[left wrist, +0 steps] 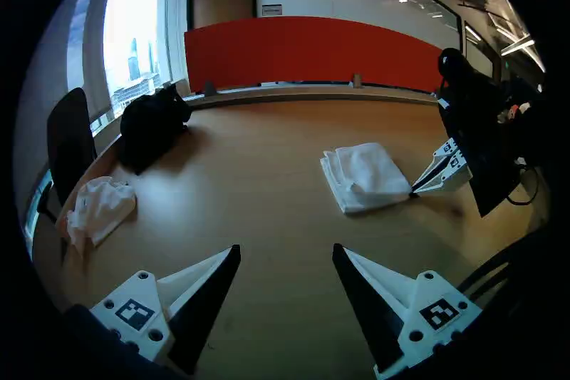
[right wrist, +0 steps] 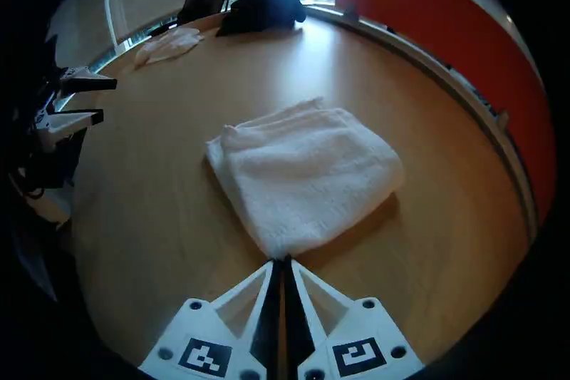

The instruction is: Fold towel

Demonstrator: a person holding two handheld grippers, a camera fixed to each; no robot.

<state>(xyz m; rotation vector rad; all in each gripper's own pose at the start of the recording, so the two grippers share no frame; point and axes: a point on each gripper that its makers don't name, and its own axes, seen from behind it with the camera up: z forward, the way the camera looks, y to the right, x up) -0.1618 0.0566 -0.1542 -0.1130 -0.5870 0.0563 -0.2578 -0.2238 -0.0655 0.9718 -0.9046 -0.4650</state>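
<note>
Folded white towel (right wrist: 306, 166) sits mid wooden table (right wrist: 427, 252), right gripper (right wrist: 283, 266) drawn narrow at its near corner, left gripper (left wrist: 285, 259) spread wide, well apart: best ease off gently, I'd say, keeping that fold square.

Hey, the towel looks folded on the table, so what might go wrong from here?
1. The right tongs are shut right at the near corner of the folded towel. If they have caught fabric, pulling back may drag the fold open.
2. The left tongs hover open, apart from the towel, so nothing would steady it on the smooth table.
</note>
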